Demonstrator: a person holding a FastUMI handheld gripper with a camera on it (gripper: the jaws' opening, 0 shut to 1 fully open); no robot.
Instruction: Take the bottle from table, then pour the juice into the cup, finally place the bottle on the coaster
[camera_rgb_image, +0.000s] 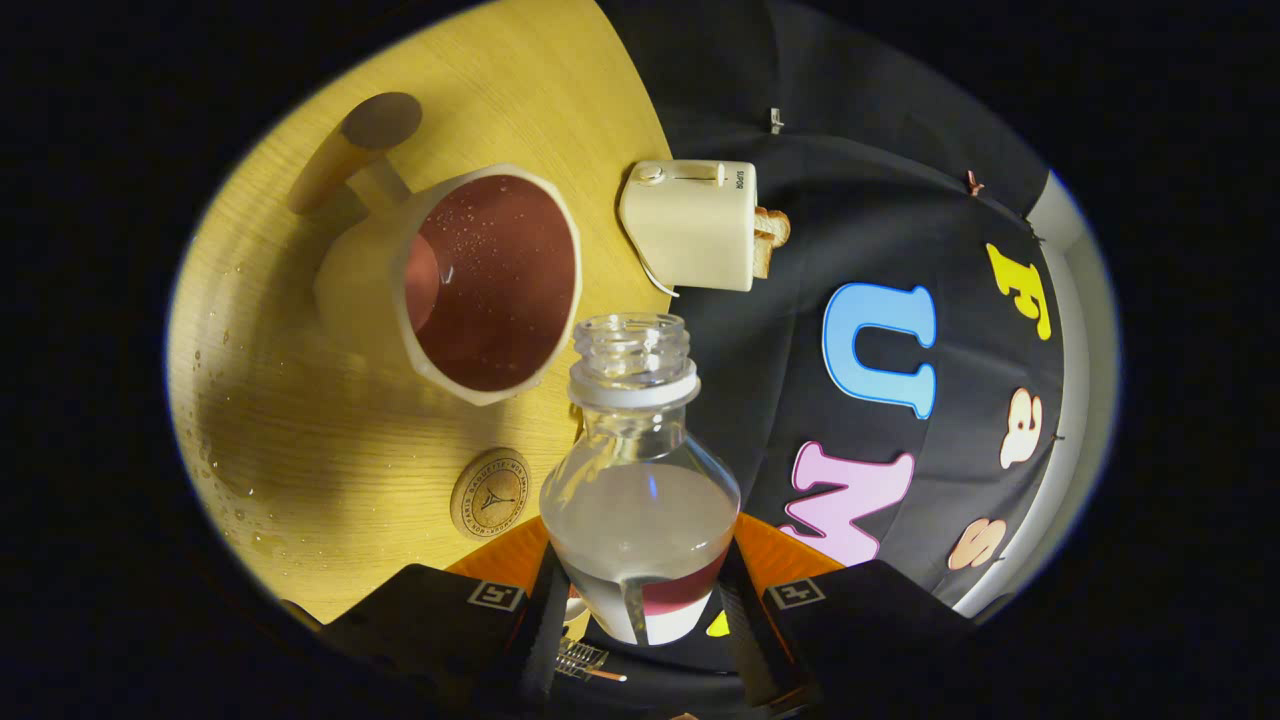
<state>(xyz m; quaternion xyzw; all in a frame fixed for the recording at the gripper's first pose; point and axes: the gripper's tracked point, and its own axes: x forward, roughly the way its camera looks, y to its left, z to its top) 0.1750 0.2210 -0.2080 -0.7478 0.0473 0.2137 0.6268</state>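
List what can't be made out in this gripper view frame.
- Bottle base: gripper view, hidden behind the gripper, whose jaws are shut on it.
- Bottle label: mostly covered by the jaws.
- Cup fill level: the tilted view makes the red-brown inside hard to read for liquid.
- Coaster print: too small to read.
- Toaster far side and the bread in it: hidden behind its own body.
- Cup's wooden handle: its join is partly hidden by the cup wall.

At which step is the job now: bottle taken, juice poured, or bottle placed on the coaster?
Done: the uncapped bottle is off the table, held between the gripper fingers. In hand: the pouring. The bottle is tilted, its mouth near the cup, some liquid inside it; no stream is visible, and whether the cup holds juice I cannot tell. Left: setting the bottle on the coaster, which lies bare beside the fingers.
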